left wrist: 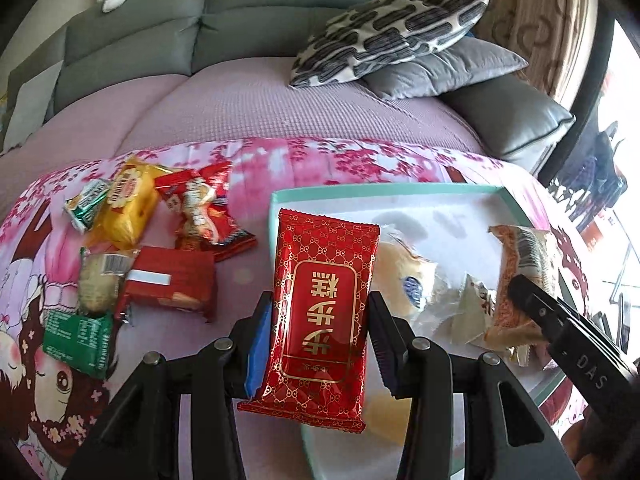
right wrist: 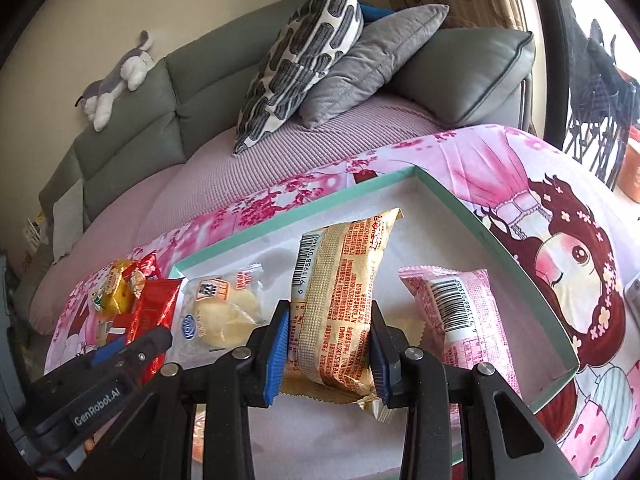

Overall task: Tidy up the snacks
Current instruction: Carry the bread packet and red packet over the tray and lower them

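1. The teal-rimmed tray (right wrist: 520,272) is lying ahead of and below both grippers; aim for its bare white floor.
2. The left gripper (left wrist: 320,344) is clamping the red packet (left wrist: 324,308) upright; it should come down beside the pale bun pack (left wrist: 404,280).
3. The right gripper (right wrist: 330,344) is pinching the tan packet (right wrist: 340,304); I would release it only once it is lying flat.

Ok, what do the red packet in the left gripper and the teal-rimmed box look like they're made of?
Red packet: probably glossy plastic or foil film, judging by its bright glare, metallic gold print and crimped serrated ends. Box: likely matte cardboard, with thin stiff straight walls, a sharp corner, a teal edge, a white inside and no shine.
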